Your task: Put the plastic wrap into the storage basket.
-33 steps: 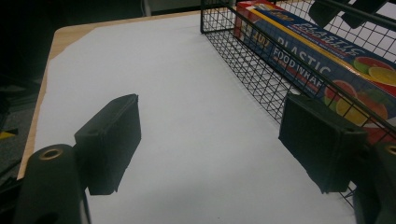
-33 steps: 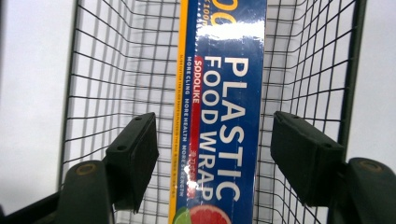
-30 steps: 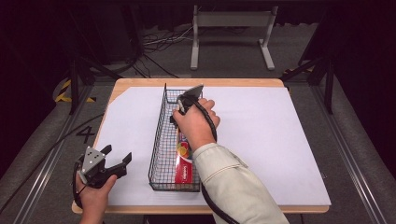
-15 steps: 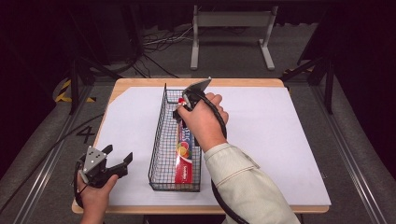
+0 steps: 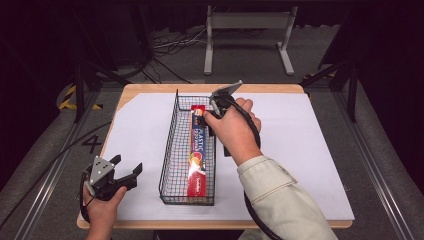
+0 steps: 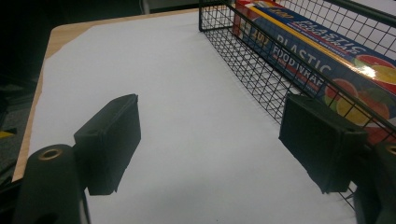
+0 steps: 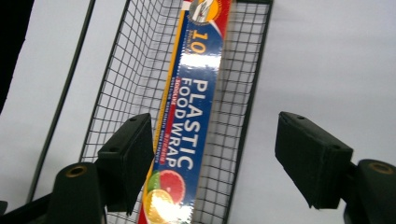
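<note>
Two hand-held grippers work at a wooden table (image 5: pixel 150 92) covered by a white sheet (image 5: pixel 300 140). Black wire basket (image 5: pixel 170 145), long and narrow, stands near the sheet's middle with its long axis running from the near edge toward the far edge. Box of plastic food wrap (image 5: pixel 198 150) lies flat inside the basket along its right side, long axis parallel to the basket's; its fruit-printed end points toward the person and its other end reaches the basket's far end. Right gripper (image 5: pixel 220 100), held in the right hand (image 5: pixel 232 127), hovers above the far end of the basket; in the right gripper view its jaws stand spread wide and empty, with the box's label (image 7: pixel 187 121) and the basket's right rim between them. Left gripper (image 5: pixel 125 175), held in the left hand (image 5: pixel 102 207), sits at the table's near left corner, well apart from the basket, jaws likewise spread and empty over bare sheet.
</note>
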A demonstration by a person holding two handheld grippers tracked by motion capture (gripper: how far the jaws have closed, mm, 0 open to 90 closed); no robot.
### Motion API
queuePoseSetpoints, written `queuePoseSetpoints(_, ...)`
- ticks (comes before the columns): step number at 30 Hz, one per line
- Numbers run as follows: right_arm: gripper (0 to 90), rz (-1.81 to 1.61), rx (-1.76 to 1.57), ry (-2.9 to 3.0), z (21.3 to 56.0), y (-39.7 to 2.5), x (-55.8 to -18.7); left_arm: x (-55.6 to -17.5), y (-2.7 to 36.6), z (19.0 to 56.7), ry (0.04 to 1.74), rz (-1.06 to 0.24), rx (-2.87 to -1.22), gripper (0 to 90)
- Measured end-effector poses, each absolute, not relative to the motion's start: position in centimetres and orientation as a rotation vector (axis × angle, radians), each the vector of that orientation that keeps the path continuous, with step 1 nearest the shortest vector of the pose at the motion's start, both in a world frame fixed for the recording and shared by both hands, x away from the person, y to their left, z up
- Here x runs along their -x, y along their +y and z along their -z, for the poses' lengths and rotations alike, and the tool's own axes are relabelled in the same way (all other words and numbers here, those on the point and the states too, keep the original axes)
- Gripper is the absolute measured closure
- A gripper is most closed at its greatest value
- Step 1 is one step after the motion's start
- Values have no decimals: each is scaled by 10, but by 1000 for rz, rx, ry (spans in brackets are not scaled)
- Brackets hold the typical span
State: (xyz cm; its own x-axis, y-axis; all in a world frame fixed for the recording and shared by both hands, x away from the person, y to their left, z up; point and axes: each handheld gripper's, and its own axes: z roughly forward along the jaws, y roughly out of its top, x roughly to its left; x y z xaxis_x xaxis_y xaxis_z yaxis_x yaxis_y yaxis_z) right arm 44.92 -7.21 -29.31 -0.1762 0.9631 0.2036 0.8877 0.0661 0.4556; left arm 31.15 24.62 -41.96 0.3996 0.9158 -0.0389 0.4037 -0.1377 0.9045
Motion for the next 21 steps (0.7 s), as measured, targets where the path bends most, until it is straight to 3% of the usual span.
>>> queuePoseSetpoints(21,255,-946,-1771,2190,287,-182,-429,-314,245,422,1177,-676,-1749,204)
